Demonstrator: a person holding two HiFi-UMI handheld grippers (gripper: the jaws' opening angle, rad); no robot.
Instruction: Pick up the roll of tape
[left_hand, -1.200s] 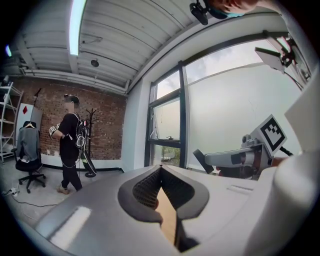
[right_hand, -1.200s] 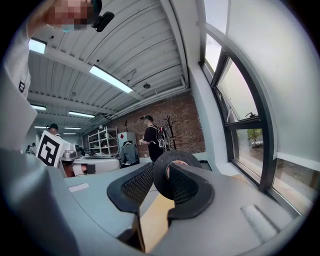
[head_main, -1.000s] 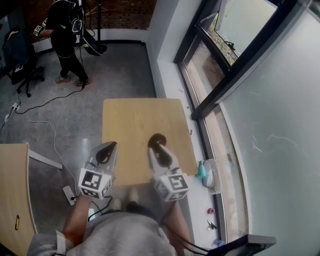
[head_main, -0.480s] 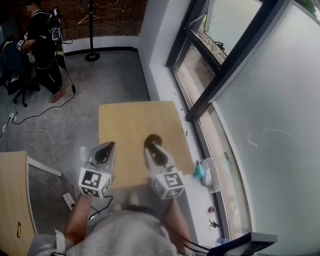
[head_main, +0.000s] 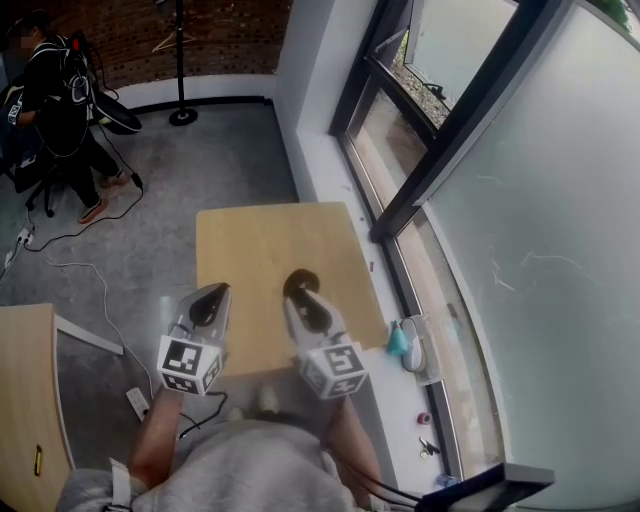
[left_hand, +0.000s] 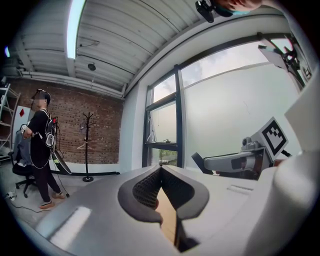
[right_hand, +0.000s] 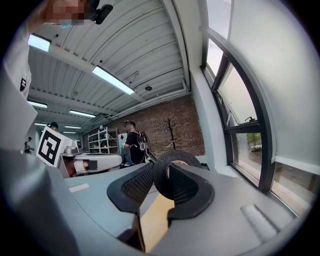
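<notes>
The roll of tape (head_main: 297, 282) is a black ring. It stands upright between the jaws of my right gripper (head_main: 300, 292), which is shut on it over the near half of the small wooden table (head_main: 255, 245). In the right gripper view the tape (right_hand: 161, 179) fills the gap between the ribbed pads, and my right gripper (right_hand: 158, 175) points about level. My left gripper (head_main: 206, 300) hangs by the table's left near corner. In the left gripper view its tips (left_hand: 160, 171) meet with nothing between them.
A person (head_main: 55, 95) stands at the far left by an office chair, and a coat stand (head_main: 180, 60) is near the brick wall. Cables and a power strip (head_main: 138, 390) lie on the floor. Another table (head_main: 25, 400) is at left. Window wall and teal object (head_main: 402, 342) at right.
Both grippers keep their places, and the tape stays in the right one. The person in the background has walked to the left.
</notes>
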